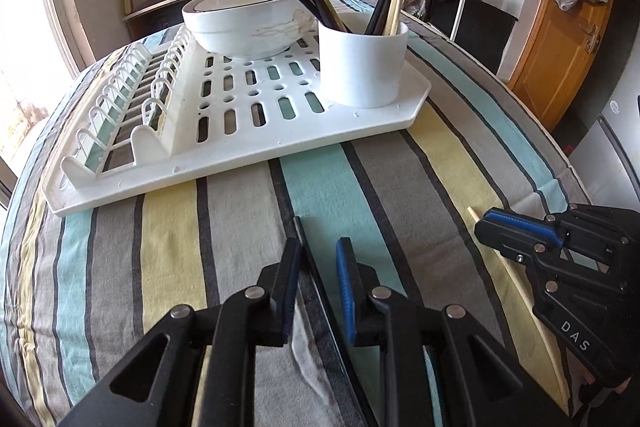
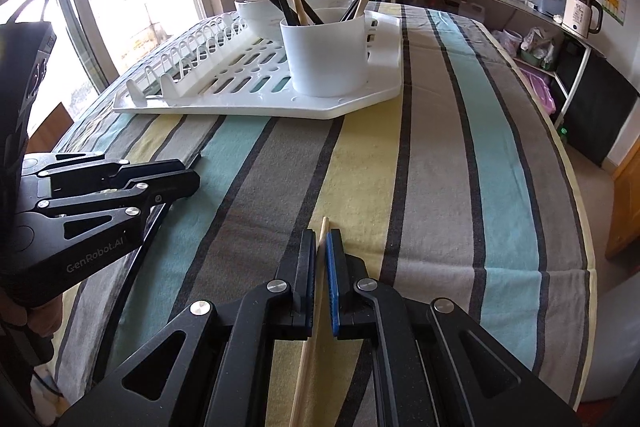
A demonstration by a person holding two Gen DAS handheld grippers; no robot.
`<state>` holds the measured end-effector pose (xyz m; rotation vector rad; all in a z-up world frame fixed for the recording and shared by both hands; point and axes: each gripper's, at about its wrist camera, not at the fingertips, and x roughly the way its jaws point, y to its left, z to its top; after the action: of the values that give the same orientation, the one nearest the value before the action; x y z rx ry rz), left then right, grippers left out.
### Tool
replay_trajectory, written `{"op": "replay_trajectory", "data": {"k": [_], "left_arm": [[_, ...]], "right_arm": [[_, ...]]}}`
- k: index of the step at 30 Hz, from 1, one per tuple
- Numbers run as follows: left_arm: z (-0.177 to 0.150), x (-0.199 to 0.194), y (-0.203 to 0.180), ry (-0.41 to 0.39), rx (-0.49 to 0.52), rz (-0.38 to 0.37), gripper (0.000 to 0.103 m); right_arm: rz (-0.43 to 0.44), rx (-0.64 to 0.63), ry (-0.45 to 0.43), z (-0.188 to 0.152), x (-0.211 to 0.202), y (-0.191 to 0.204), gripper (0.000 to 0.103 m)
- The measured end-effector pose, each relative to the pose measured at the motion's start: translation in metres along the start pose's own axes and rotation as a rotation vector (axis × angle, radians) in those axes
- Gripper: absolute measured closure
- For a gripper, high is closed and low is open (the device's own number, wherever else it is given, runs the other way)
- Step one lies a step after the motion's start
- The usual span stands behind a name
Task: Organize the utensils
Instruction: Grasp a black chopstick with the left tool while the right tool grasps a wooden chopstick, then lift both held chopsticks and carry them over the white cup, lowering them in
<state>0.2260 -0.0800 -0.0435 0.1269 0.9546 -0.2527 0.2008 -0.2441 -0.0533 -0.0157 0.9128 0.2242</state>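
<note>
Right gripper [image 2: 321, 259]: jaws nearly closed on a wooden chopstick [image 2: 310, 339] that runs lengthwise between the pads, tip just past them; appears gripped, low over the striped cloth [image 2: 440, 167].
Left gripper [image 1: 318, 267]: jaws partly open, straddling a black chopstick [image 1: 316, 283] lying on the cloth; stick sits near the left finger, not clamped.
Cup [image 2: 326, 55]: white, on the drying rack [image 2: 256, 99] beside a bowl [image 1: 248, 23], already holding black and wooden chopsticks; well ahead of both grippers.
Step, as judged: pickup of two loose chopsticks. Next: left closes, both lift, tilt sticks upright, drop into cup.
</note>
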Motion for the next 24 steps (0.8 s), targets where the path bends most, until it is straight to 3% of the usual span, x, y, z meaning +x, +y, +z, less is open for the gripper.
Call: {"op": "replay_trajectory", "data": {"k": [1,9,24], "left_arm": [[0.000,0.000,-0.002,0.000,0.005,0.004,0.095],[0.009,-0.009,0.005,-0.014,0.013,-0.041,0.096],[0.027,-0.119,0.025,-0.260,0.002,-0.115,0.098]], "right_arm": [[0.003,0.002,0.000,0.000,0.000,0.000,0.098],[0.023,0.010,-0.033,0.006,-0.011,0.001,0.098],[0.037,0.038,-0.274,0.028,-0.098,0.004,0.099]]}}
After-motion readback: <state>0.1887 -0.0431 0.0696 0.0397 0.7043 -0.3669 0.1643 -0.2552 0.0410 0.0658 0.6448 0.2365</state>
